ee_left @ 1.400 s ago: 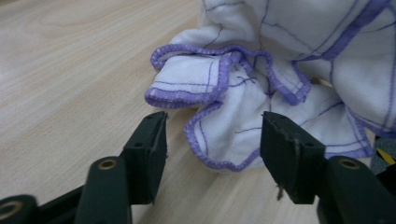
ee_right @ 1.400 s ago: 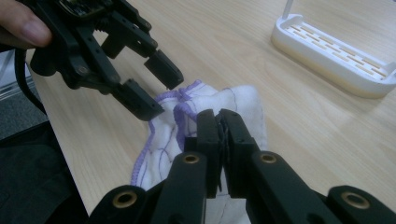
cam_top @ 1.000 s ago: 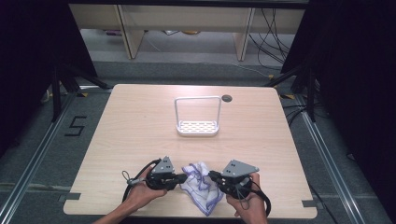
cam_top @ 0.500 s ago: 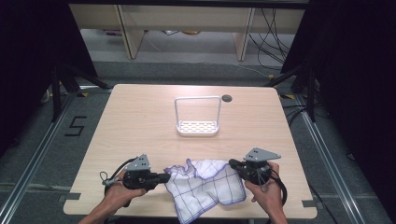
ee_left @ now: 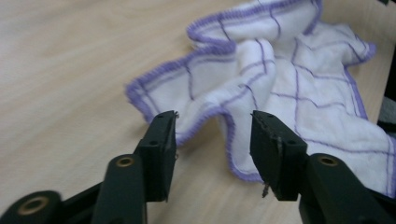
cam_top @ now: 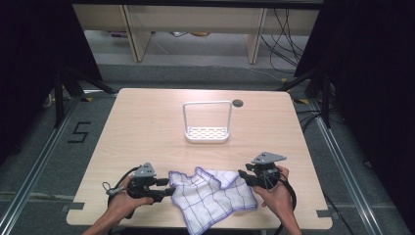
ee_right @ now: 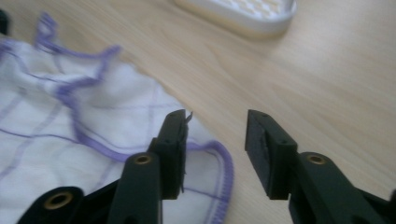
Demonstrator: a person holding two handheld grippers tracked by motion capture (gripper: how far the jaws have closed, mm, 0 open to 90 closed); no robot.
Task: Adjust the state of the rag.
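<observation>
**rig_op:** Two grippers, one cloth. I've got the white dishcloth with the purple grid lines and purple stitched edge (cam_top: 214, 197) lying loosely spread on the near part of the light wooden table (cam_top: 147, 127), between my hands. Left gripper (cam_top: 170, 187) sits at its left edge, right gripper (cam_top: 241, 175) at its right edge.

**benchfan:** Are you gripping it at all?

**rig_op:** Nope. Both sets of jaws have just been opening and now stand apart. In the left gripper view a wavy bit of the hem (ee_left: 224, 122) sits just ahead of the gap, not pinched. In the right gripper view a corner of the cloth (ee_right: 219, 158) lies under the left jaw, nothing pressed.

**benchfan:** Why out at the sides?

**rig_op:** My guess is that's what pulling it flat takes: one hand per side, then let go. It's flatter than a ball but wrinkled, with a fold at the far edge.

**benchfan:** And the rack?

**rig_op:** The white plastic tray with the tall wire handle (cam_top: 207, 133) stands mid-table, well apart from the cloth. Untouched.
</observation>
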